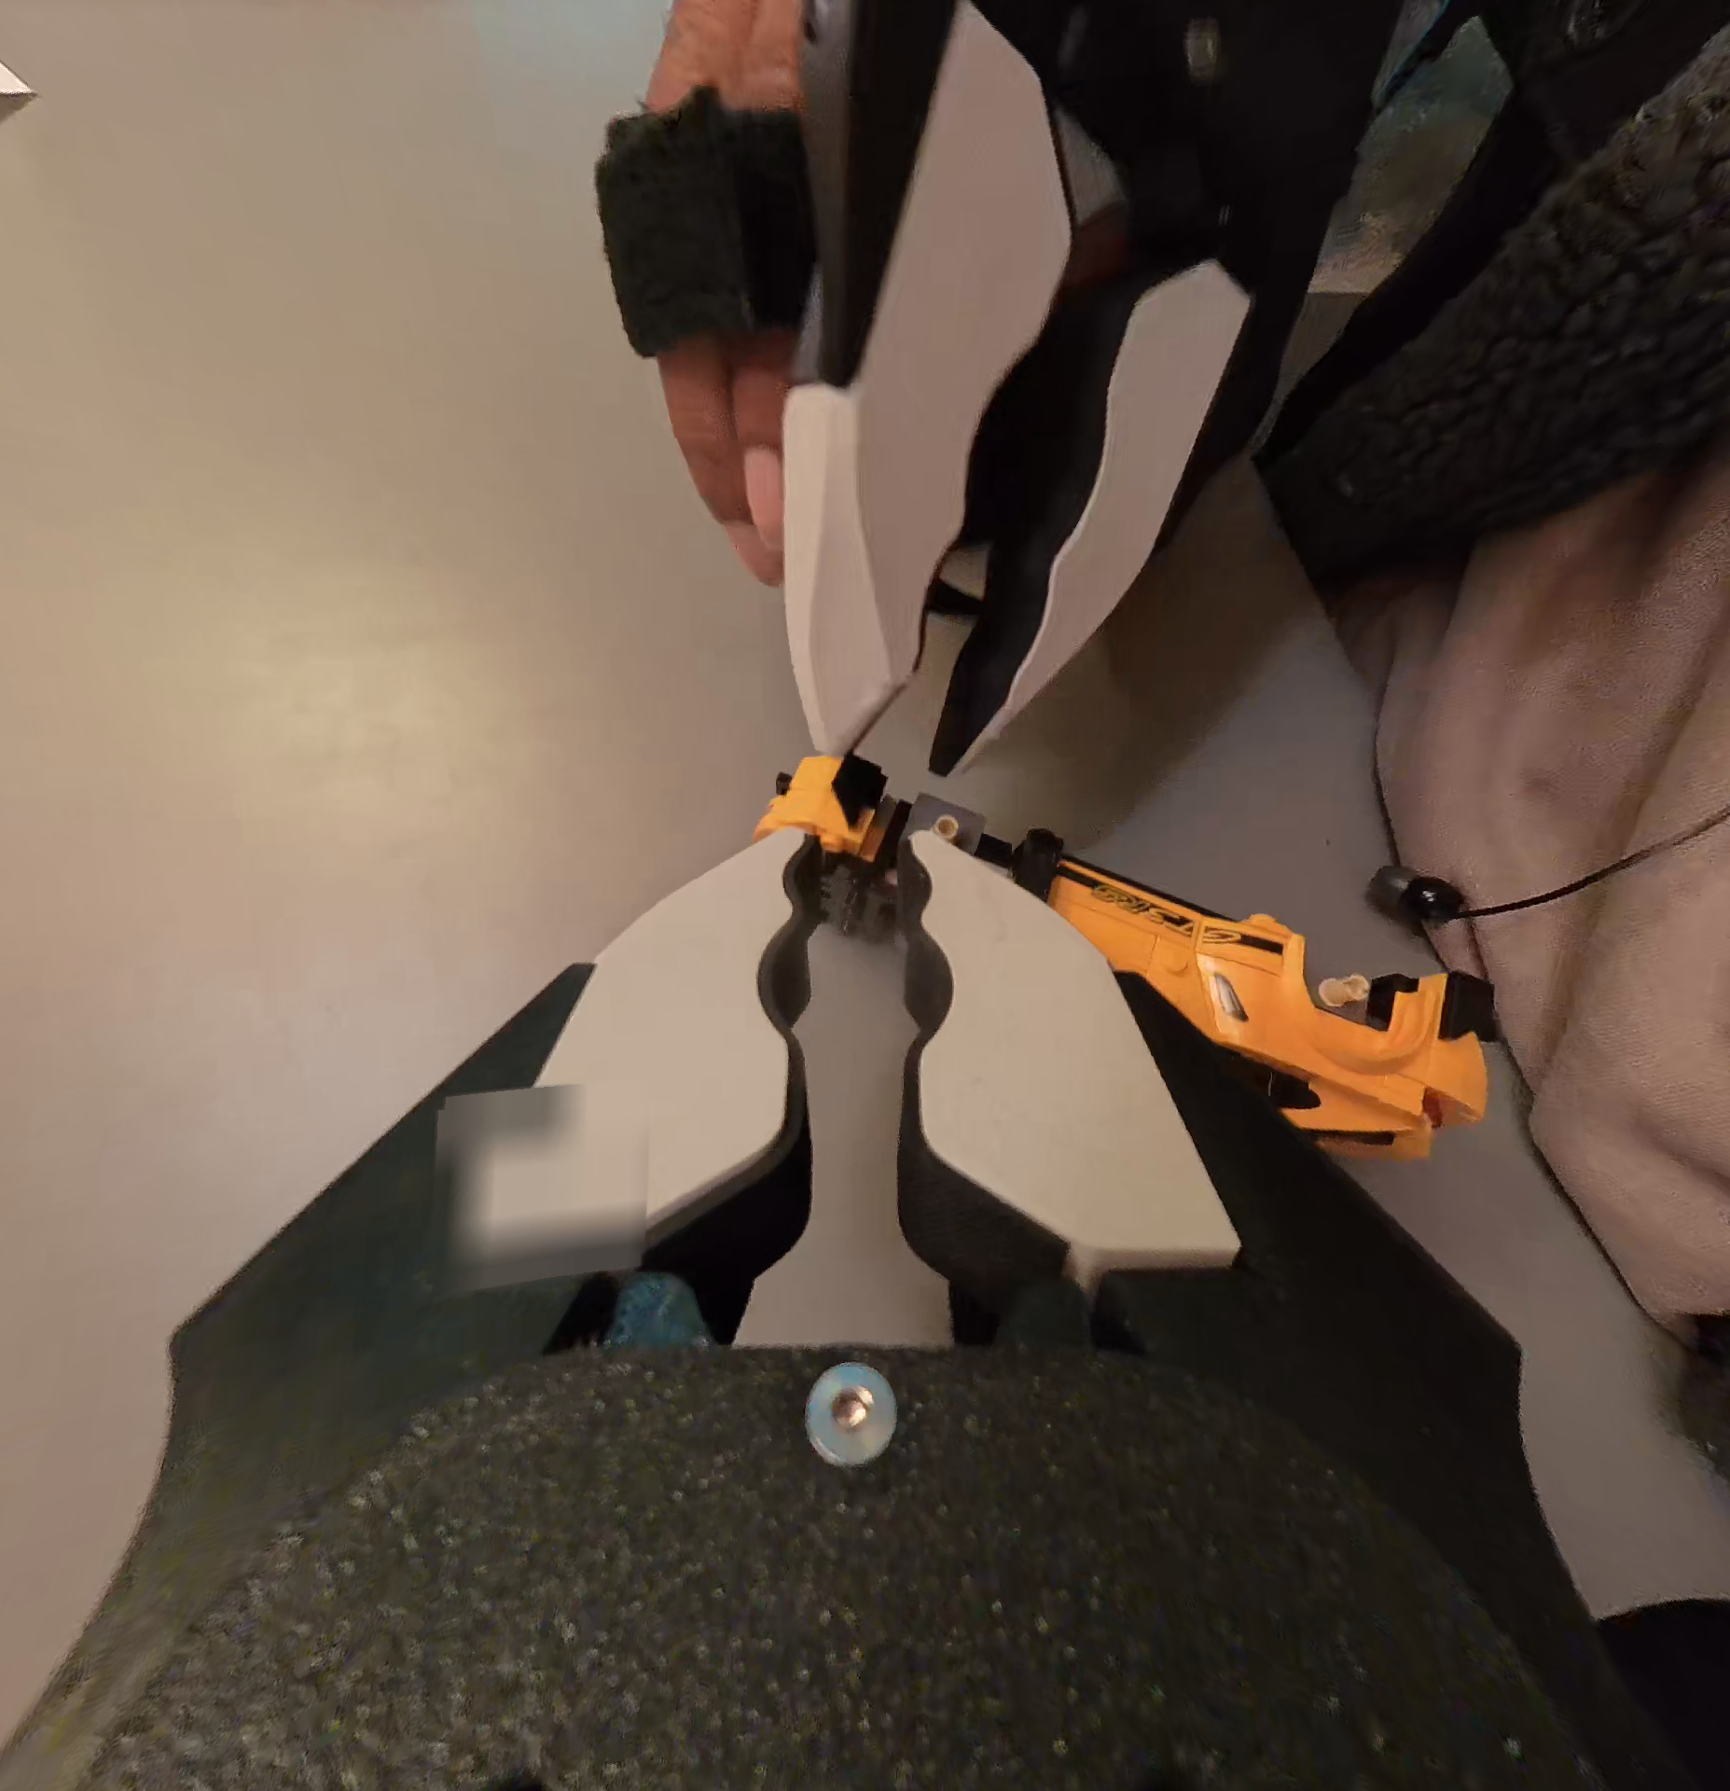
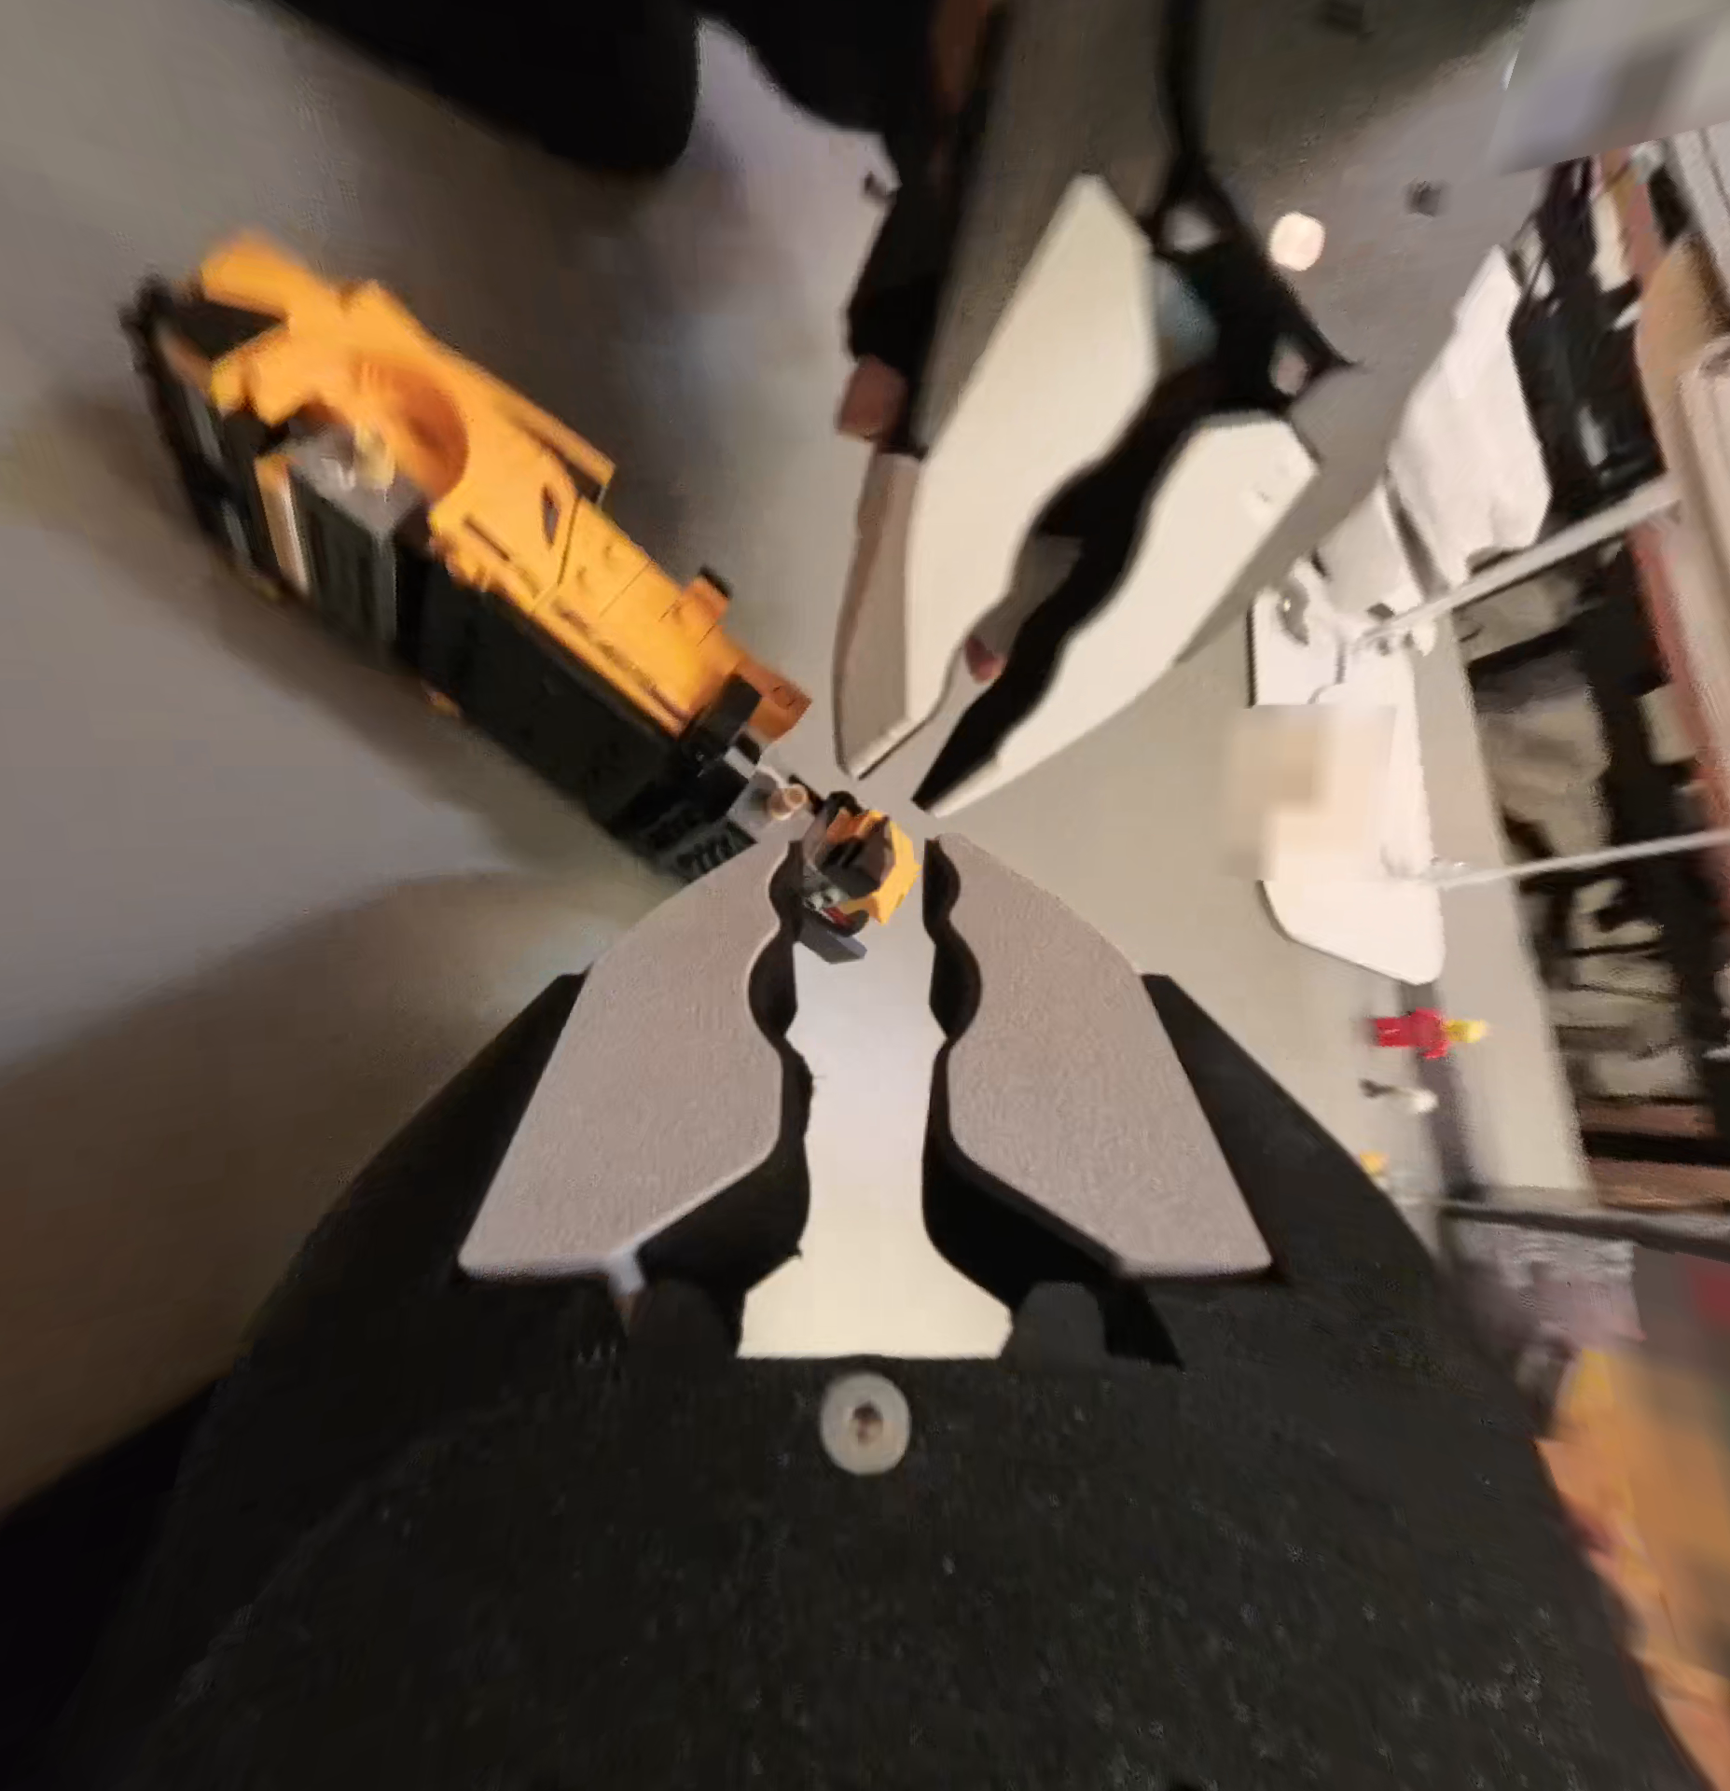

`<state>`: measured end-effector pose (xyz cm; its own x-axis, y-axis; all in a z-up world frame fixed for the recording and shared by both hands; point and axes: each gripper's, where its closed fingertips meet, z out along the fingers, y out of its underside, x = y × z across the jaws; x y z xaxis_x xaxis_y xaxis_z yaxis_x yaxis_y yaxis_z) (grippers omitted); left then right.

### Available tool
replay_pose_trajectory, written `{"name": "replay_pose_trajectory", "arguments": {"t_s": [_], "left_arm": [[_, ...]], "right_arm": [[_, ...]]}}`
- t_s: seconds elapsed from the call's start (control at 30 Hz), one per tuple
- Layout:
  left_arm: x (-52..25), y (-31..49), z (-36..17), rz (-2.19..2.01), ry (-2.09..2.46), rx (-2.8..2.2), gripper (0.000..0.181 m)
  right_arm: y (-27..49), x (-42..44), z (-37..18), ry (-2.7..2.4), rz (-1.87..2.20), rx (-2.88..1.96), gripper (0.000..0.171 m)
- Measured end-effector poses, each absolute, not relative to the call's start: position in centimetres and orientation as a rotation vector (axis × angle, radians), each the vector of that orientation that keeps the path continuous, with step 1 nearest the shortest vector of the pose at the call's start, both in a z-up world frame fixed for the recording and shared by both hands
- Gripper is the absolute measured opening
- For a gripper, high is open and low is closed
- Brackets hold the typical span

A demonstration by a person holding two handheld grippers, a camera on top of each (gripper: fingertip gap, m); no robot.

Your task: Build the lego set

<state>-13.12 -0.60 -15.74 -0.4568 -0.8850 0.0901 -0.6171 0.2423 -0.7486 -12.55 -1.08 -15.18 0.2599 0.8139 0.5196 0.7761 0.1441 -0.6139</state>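
The small yellow and black sub-assembly [image 1: 827,809] sits at the centre of both views, right at the grey end [image 1: 943,824] of the yellow car body [image 1: 1258,1008], which lies on the pale table [image 1: 260,678] and runs away toward four o'clock in the left wrist view. In the right wrist view the same small piece [image 2: 856,867] is between the tips of the right gripper [image 2: 856,872]; its jaws are only a little apart and seem to pinch the piece, though motion blur makes the contact not sure. The left gripper [image 1: 851,872] is also narrowly open, with dark bricks of the car's end between its tips; I judge that it steadies the car, but a firm grip I cannot confirm. The step in hand seems to be pressing the small piece onto the car's end. To do it well, the left gripper should keep the body from sliding, and the right one should line up the studs squarely before pushing straight along the car's length, because a tilted push may pop off bricks. No container is visible; at three o'clock in the right wrist view a red minifigure [image 2: 1423,1032] lies loose on the table.
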Motion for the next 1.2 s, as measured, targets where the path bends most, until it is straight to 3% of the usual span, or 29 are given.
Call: {"name": "replay_pose_trajectory", "arguments": {"t_s": [0.2,0.33,1.2], "left_arm": [[-13.1,-0.2,-16.0,-1.06,2.124,-1.38,0.012],[-13.0,-0.4,-16.4,-1.089,2.098,-1.376,0.013],[-12.3,-0.6,-16.2,-1.157,1.998,-1.34,0.011]], "right_arm": [[-0.4,-12.2,-14.2,-1.058,0.526,-1.927,0.008],[-0.7,-12.6,-14.4,-0.875,0.73,-2.04,0.006],[-0.4,-12.2,-15.8,-0.891,0.677,-2.221,0.0]]}}
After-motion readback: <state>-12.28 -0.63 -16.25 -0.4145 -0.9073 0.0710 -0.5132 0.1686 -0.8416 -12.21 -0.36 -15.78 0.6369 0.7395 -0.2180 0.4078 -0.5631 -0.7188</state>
